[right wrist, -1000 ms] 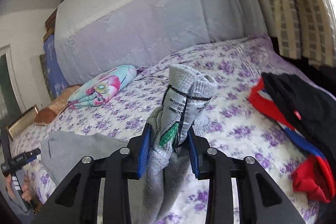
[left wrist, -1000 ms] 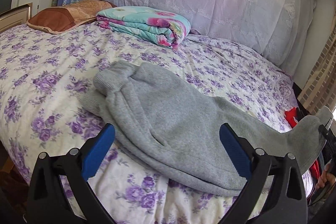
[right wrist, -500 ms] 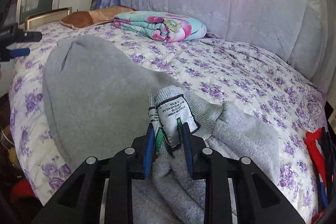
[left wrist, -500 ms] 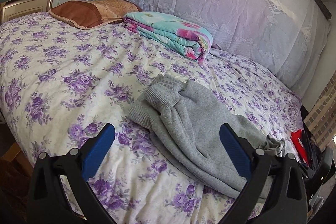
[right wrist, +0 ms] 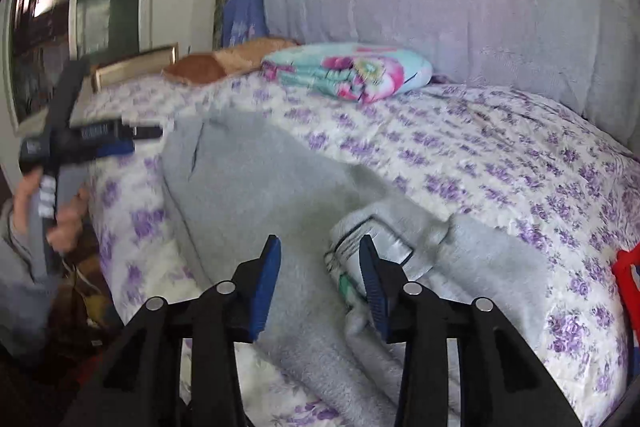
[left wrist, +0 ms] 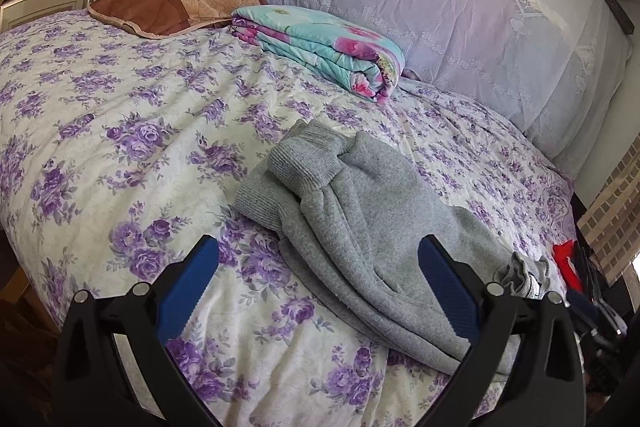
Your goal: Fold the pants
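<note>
Right wrist view: right tongs [right wrist: 318,281] opening, releasing waistband [right wrist: 370,247]; left tongs [left wrist: 320,291] gaping, empty. Pants [left wrist: 372,227] looking soft, floppy, thick fleece; gripping ribbed cuffs [left wrist: 304,163] likely best.

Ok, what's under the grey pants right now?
The grey pants lie folded on the purple-flowered bedspread; only that fabric shows around their edges. Whatever sits beneath the folded layers is covered, so I can't tell.

We see pants [left wrist: 372,227] on the bed [left wrist: 120,147] | blanket [left wrist: 320,47] behind them | pillow [left wrist: 160,9] left of blanket | our left gripper [left wrist: 316,283] before the pants
</note>
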